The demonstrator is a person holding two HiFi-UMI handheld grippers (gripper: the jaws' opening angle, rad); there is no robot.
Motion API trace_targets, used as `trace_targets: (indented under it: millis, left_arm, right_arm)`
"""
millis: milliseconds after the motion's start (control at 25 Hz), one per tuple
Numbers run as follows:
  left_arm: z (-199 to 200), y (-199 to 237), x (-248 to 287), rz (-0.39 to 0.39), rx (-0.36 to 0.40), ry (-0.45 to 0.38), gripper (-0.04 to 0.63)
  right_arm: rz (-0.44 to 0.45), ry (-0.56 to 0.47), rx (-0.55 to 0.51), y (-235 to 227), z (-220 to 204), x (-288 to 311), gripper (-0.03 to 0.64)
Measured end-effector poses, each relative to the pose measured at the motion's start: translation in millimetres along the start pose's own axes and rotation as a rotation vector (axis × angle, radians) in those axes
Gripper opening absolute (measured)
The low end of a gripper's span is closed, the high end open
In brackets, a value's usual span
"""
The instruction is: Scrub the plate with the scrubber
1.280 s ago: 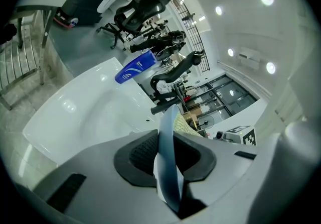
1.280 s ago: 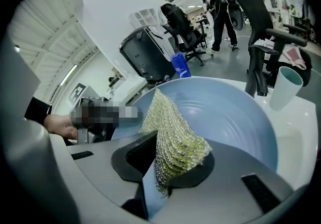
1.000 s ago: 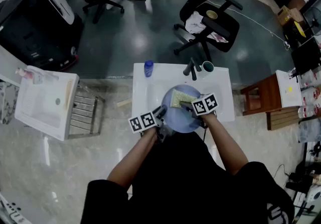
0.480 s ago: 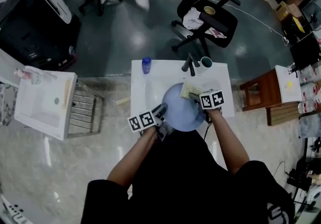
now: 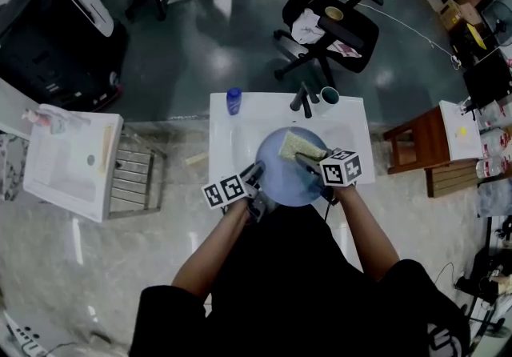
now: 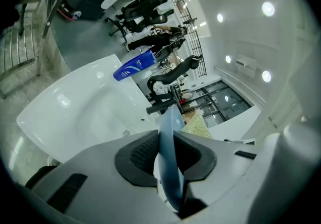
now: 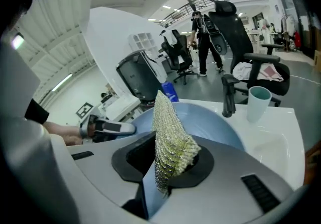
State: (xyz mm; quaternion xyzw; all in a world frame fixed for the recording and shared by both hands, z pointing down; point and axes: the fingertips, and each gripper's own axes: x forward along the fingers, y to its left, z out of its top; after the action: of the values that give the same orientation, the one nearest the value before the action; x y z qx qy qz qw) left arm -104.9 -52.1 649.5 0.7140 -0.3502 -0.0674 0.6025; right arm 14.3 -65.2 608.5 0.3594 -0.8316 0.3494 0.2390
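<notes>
A round blue plate (image 5: 282, 179) is held over the white sink (image 5: 228, 139). My left gripper (image 5: 256, 181) is shut on the plate's left rim; in the left gripper view the plate (image 6: 169, 168) stands edge-on between the two dark pads. My right gripper (image 5: 310, 160) is shut on a yellow-green mesh scrubber (image 5: 296, 145), which lies against the plate's upper part. In the right gripper view the scrubber (image 7: 169, 142) sticks up from between the pads, with the plate (image 7: 205, 120) behind it and the left gripper (image 7: 108, 127) at the left.
A blue bottle (image 5: 234, 101) stands at the sink's back left. A black faucet (image 5: 304, 99) and a pale cup (image 5: 330, 96) are at the back right. Office chairs (image 5: 332, 27) stand beyond, a wooden stool (image 5: 416, 155) to the right, a white box (image 5: 68, 163) to the left.
The right gripper carried the scrubber out to the plate's upper right edge, then back left and down onto the plate's upper part. The left gripper kept its hold on the rim.
</notes>
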Motion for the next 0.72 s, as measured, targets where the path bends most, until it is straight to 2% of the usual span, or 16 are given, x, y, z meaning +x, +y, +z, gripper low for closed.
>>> trace_targets:
  millis: [200,440,720]
  left_arm:
    - [4.3,4.7,-0.1,0.036,0.019,-0.008,0.069]
    - [6.8,8.3,-2.8,0.041,-0.01,-0.027,0.066]
    - [10.1,5.6,-8.2,0.044,-0.027,-0.056,0.067]
  right_arm:
    - [0.125,0.059,0.019,49.7,-17.7,10.6,0.063]
    - [0.159,0.135,0.006,65.2,-41.3,26.9,0.063]
    - [0.151,0.177,0.005,59.9,-54.1,29.7,0.063]
